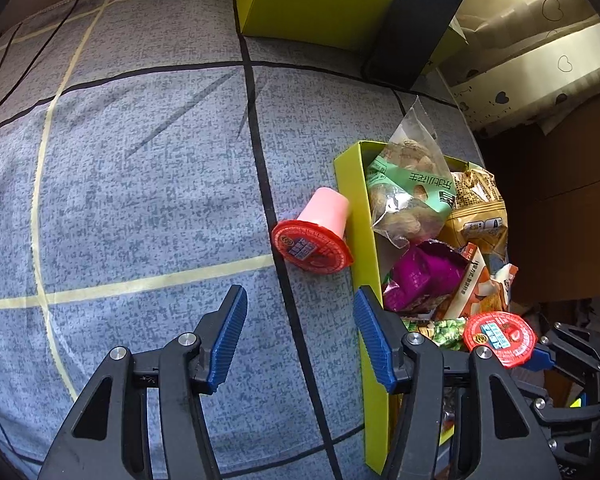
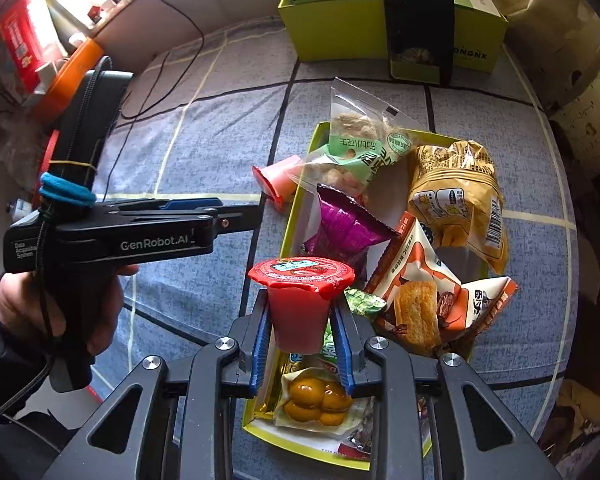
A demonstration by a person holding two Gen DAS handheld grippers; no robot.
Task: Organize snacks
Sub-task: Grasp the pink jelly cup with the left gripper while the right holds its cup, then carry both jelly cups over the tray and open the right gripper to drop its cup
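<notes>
Left hand-held gripper [image 2: 236,210] | casing: "GenRobot.AI" | jaws apart, empty

Each camera sits just behind its own claw and looks steeply down along the fingers, close above the checked cloth. Both views share the yellow-green tray [image 1: 350,200] [image 2: 296,216] of snacks: right of the left claw [image 1: 300,336], directly under the right claw [image 2: 300,336].

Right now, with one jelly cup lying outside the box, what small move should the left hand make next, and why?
Probably ease the left gripper forward and down over the pink jelly cup. Its fingers stand open and empty, and the cup lies on its side on the cloth against the yellow box. The right gripper already holds the red jelly cup.
</notes>
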